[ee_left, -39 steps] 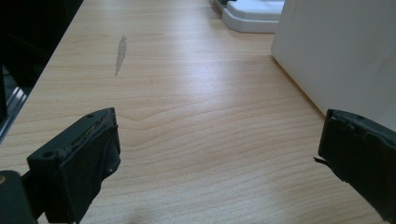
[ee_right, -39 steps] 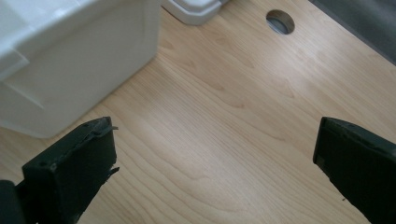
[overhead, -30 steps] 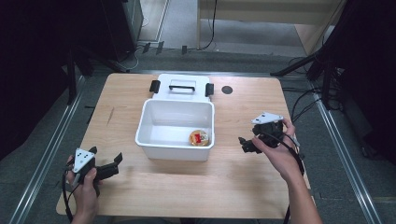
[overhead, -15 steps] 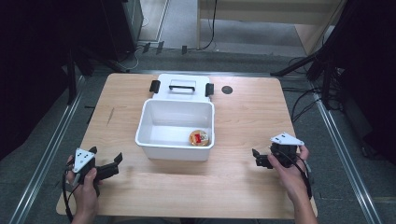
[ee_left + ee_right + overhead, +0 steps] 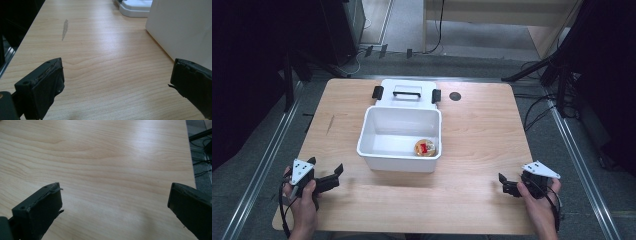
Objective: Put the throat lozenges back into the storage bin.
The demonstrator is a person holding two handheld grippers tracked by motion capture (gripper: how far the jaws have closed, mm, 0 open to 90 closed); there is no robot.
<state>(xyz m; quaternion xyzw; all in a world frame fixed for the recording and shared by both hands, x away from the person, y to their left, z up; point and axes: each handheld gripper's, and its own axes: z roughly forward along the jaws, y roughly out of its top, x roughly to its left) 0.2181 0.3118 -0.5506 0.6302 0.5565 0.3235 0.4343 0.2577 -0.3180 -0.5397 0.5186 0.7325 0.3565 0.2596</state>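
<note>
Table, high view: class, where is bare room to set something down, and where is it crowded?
Free: the table right of the white bin, and the front strip between left gripper and right gripper. Crowded: the back middle, where the lid meets the bin.

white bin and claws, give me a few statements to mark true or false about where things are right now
1. The white bin holds a small round item. True.
2. The lid sits on the bin. False: it lies on the table behind it.
3. The left claw is open. True.
4. The right claw grips the round item. False: it is open and holds nothing, above bare table.
5. Both claws are inside the bin. False: both are near the table's front edge.
</note>
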